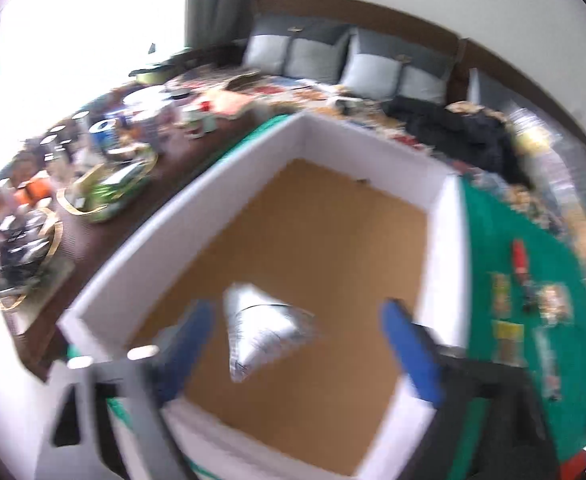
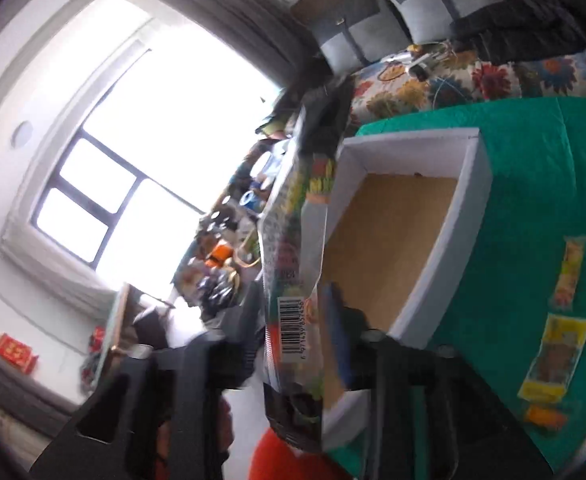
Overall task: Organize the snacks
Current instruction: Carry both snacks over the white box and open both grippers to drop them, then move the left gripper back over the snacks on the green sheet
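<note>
Snacks: silver pouch (image 1: pixel 267 336) lies in box (image 1: pixel 373 140); my left gripper (image 1: pixel 293 344) hangs open above it. Right gripper (image 2: pixel 301 340) clamps printed packet (image 2: pixel 293 264) beside box wall. Next, likely: carry packet over rim, release inside.

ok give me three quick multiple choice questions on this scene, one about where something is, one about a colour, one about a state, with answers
1. Where is the silver packet?
A. on the green cloth
B. inside the white box
C. on the sofa

2. What colour is the floor of the white box?
A. brown
B. red
C. black

3. What is the right tool doing?
A. hanging open with nothing in it
B. shut on a snack bag
C. resting on a cushion

Answers:
1 B: the left wrist view shows the packet between the box walls, below the open left tool.
2 A: the bottom looks like plain brown cardboard.
3 B: the barcoded snack bag sits clamped between its fingers.
</note>
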The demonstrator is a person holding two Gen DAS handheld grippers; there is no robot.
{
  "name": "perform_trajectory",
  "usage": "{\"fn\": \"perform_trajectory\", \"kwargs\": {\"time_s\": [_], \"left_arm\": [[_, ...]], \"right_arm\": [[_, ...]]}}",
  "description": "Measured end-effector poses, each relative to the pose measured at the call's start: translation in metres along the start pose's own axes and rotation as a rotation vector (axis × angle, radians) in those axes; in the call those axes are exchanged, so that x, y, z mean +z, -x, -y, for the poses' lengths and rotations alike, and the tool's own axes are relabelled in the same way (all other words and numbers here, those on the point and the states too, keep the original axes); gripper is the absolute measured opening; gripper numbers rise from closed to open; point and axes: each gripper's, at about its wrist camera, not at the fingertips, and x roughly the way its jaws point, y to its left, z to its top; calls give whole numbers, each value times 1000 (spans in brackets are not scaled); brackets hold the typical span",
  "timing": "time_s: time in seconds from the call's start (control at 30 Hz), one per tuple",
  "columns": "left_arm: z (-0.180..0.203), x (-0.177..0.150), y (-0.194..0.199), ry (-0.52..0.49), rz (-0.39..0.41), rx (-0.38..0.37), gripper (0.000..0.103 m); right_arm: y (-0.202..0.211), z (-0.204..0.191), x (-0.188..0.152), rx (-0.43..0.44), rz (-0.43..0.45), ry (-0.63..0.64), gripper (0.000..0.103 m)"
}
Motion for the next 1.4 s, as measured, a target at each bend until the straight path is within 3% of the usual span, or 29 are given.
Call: {"fn": "perform_trajectory", "kwargs": {"time_s": [0.17,0.3,0.33,0.43,0.63,0.77,0.9,0.97,1.07,1.13,1.23,1.4], "left_arm": [[6,-25,-3,-24,18,-20,96],[52,-34,-17,-123,-3,-82,96],[64,-35,-18,-154,-2,-75,96],[107,-43,-33,-297,-5,19,96],[134,-58,-46,-363,-67,66,97],[147,-65,-42,-308,-98,12,97],[161,-73,-36,-327,-71,49,97],[162,-75,-20,-300,7,80,97],[177,-81,15,-308,145,70,98],[195,-86,34,-324,187,-14,99],[228,-100,47,-349,184,-133,102],[280,-135,23,-412,65,-231,103]], "right_arm": [[25,21,-22,-150,57,70,69],[62,99,-94,-476,26,234,69],[74,122,-116,-569,14,269,69],[122,184,-172,-743,-1,293,69],[218,276,-230,-955,56,183,69],[255,305,-232,-987,126,41,69],[265,316,-227,-1008,167,-29,69],[268,322,-228,-1029,174,-48,69],[276,328,-230,-1044,171,-96,69],[281,334,-230,-1045,170,-116,69],[281,340,-226,-1064,174,-119,74],[280,342,-226,-1065,187,-114,78]]}}
